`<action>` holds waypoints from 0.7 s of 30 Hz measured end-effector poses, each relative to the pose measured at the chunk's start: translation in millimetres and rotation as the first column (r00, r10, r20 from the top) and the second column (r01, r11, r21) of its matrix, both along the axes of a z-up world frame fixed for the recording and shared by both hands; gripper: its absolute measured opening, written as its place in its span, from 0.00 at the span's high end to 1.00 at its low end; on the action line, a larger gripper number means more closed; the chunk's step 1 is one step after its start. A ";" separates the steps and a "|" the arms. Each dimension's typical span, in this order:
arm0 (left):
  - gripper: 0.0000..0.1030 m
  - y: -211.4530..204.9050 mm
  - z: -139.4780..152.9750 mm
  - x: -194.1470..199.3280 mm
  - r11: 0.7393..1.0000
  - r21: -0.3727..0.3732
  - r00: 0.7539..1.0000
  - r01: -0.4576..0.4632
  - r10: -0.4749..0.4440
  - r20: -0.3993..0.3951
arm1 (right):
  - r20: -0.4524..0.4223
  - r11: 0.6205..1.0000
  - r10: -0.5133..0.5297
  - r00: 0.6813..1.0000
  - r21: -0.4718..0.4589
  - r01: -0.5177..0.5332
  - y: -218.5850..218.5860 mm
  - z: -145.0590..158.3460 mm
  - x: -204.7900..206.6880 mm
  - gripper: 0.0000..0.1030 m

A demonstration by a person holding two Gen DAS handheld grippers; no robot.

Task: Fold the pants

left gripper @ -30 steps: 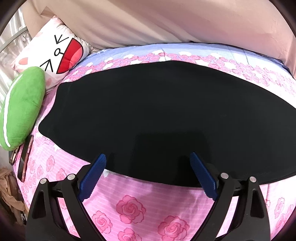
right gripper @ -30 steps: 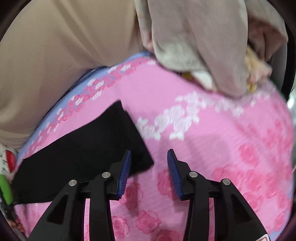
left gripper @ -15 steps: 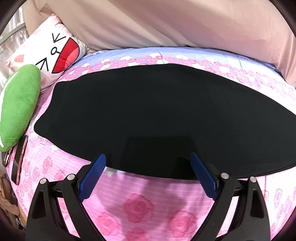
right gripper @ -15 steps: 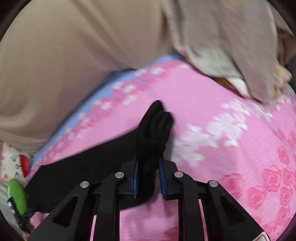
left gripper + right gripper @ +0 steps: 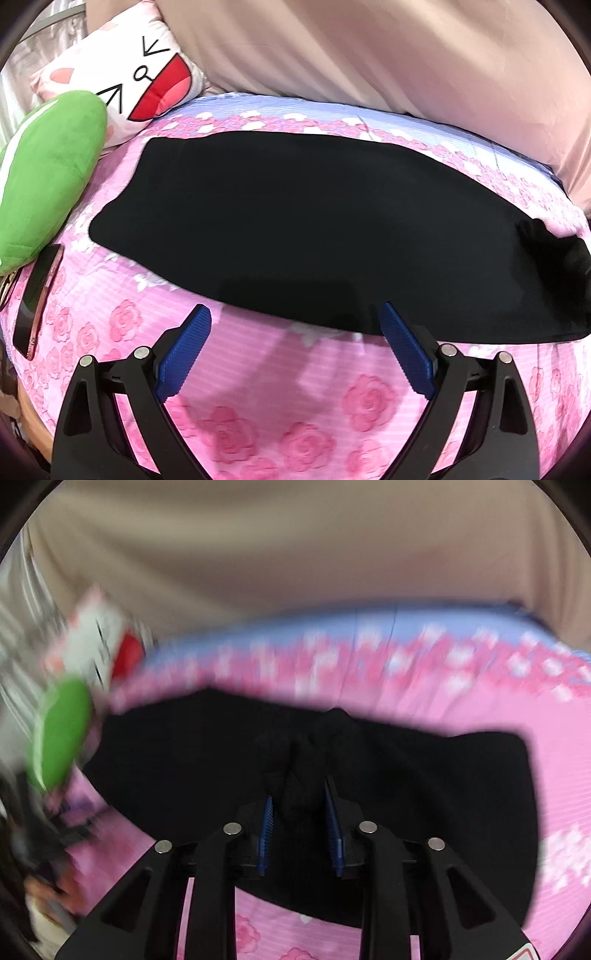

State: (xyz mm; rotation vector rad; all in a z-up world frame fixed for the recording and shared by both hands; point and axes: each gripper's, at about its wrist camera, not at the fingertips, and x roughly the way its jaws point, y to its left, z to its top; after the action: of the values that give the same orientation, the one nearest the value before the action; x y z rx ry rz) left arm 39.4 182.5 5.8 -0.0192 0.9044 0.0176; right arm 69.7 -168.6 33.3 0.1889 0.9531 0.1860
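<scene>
Two grippers: my right gripper (image 5: 299,794) pinches a bunched end of the black pants (image 5: 303,236) spread on the bed (image 5: 295,406), jaws opening, while my left gripper (image 5: 295,332) hangs spread and empty; loosening mid-carry could drop the fold crooked.

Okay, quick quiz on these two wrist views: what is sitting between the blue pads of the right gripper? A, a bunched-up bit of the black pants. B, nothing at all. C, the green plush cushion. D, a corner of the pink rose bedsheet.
A: in the right wrist view a gathered fold of the black pants stands between the pads of the right gripper, whose jaws are opening, while the green cushion lies far off to the side.
</scene>
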 end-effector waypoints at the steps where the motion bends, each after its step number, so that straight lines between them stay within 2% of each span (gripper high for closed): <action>1: 0.12 5.1 1.5 -0.9 1.000 -0.005 1.000 -0.003 0.003 0.005 | -0.038 1.000 -0.002 0.999 -0.009 0.002 1.8 -8.6 -2.3 0.73; 2: 0.12 8.7 2.3 -1.3 1.000 -0.008 1.000 -0.009 0.009 0.009 | -0.033 1.000 -0.008 0.999 -0.001 0.008 -2.4 -7.6 -6.0 0.71; 4: 0.12 22.0 4.2 -1.0 0.999 -0.024 0.999 -0.033 0.033 0.018 | 0.042 0.996 -0.083 0.996 0.020 0.083 -28.5 13.0 -32.4 0.51; 5: 0.12 29.7 4.0 0.5 0.998 -0.039 0.999 -0.047 0.048 0.018 | 0.072 0.992 -0.122 0.990 0.025 0.121 -42.1 20.6 -43.1 0.35; 6: 0.12 37.9 3.0 2.7 0.996 -0.056 0.998 -0.064 0.064 0.016 | 0.109 0.984 -0.176 0.978 0.024 0.175 -60.6 29.5 -56.7 0.31; 8: 0.12 53.3 0.0 8.0 0.990 -0.093 0.995 -0.102 0.103 0.004 | 0.124 0.963 -0.267 0.956 0.001 0.269 -96.9 34.0 -79.2 0.31; 10: 0.12 63.6 -4.4 13.1 0.982 -0.134 0.991 -0.132 0.131 -0.019 | 0.087 0.932 -0.362 0.928 0.039 0.360 -135.9 24.9 -92.6 0.30; 12: 0.12 67.9 -6.2 14.9 0.976 -0.156 0.989 -0.151 0.149 -0.026 | 0.030 0.921 -0.380 0.924 0.108 0.375 -155.0 8.3 -91.9 0.30; 16: 0.12 58.8 -8.1 15.8 0.981 -0.128 0.989 -0.147 0.143 -0.037 | -0.079 0.907 -0.356 0.931 0.212 0.365 -162.2 -27.6 -73.3 0.29; 17: 0.12 57.1 -8.2 15.7 0.983 -0.121 0.990 -0.142 0.138 -0.037 | -0.060 0.912 -0.350 0.935 0.207 0.354 -154.6 -32.4 -69.4 0.32; 18: 0.12 55.3 -8.1 14.9 0.984 -0.113 0.990 -0.138 0.135 -0.038 | -0.030 0.924 -0.332 0.943 0.189 0.332 -147.5 -30.9 -69.3 0.59; 19: 0.12 52.5 -8.1 14.5 0.985 -0.104 0.990 -0.135 0.132 -0.041 | -0.044 0.929 -0.294 0.955 0.223 0.296 -139.6 -34.2 -66.8 0.69; 21: 0.12 48.1 -7.6 15.3 0.987 -0.094 0.991 -0.129 0.125 -0.045 | -0.025 0.926 -0.313 0.949 0.214 0.311 -129.1 -30.3 -65.9 0.82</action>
State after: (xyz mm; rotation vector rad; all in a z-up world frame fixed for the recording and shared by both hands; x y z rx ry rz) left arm 54.7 230.6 -1.9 -0.1676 0.9414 0.0928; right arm 3.8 -297.7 3.0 0.5367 0.8794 -0.0045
